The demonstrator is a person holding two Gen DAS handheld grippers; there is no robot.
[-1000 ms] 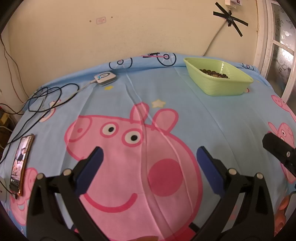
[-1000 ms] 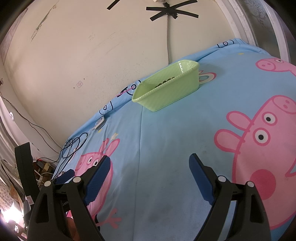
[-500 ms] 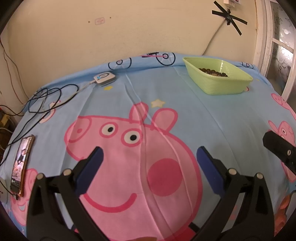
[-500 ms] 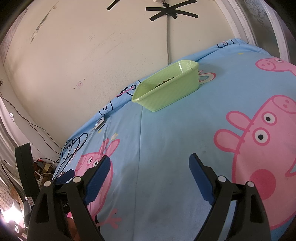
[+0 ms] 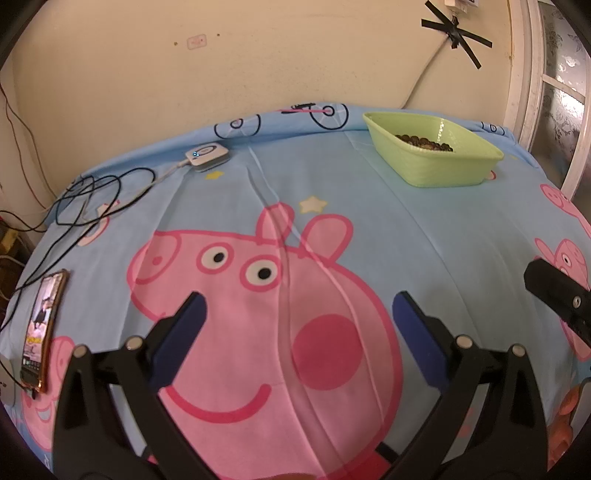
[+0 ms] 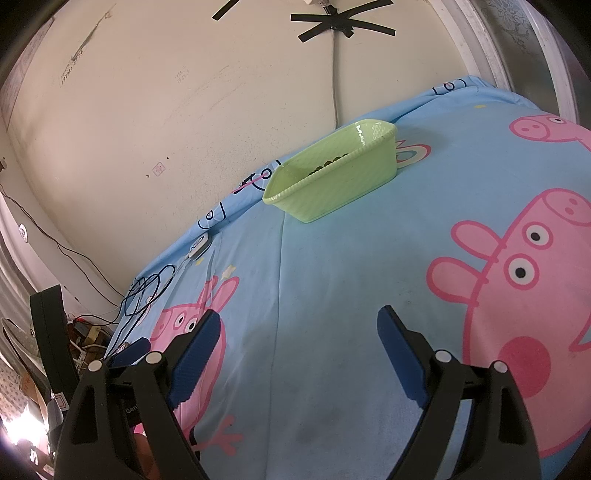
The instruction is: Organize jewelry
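Jewelry (image 5: 424, 142), a heap of small dark brownish beads, lay in the bottom of a pale green plastic tray (image 5: 439, 168) near the far edge of the bed, close to the wall; from the right wrist view only a thin dark line of it showed over the tray's rim (image 6: 332, 162). The tray (image 6: 332, 184) stood on a light blue bedsheet (image 5: 406, 229) printed with big pink cartoon pigs.

The left claw (image 5: 297, 308) hung over the sheet with its blue-padded jaws spread wide and nothing between them, well short of the tray, above the face of one printed pig. The right claw (image 6: 298, 325) was likewise gaping and empty, over a bare blue stretch of the sheet (image 6: 332, 295), the tray well ahead of it. Part of the right claw's black body showed at the right edge of the left wrist view.

A small white device (image 5: 207, 154) with a lit dot sat near the far edge of the bed, left of the tray and well apart from it, with a white lead running off toward a tangle of black cables (image 5: 88, 199). A phone (image 5: 42, 325) with its screen lit lay at the left edge of the bed. Strips of black tape (image 6: 345, 26) crossed on the cream wall above, holding a grey cord that ran down behind the bed.
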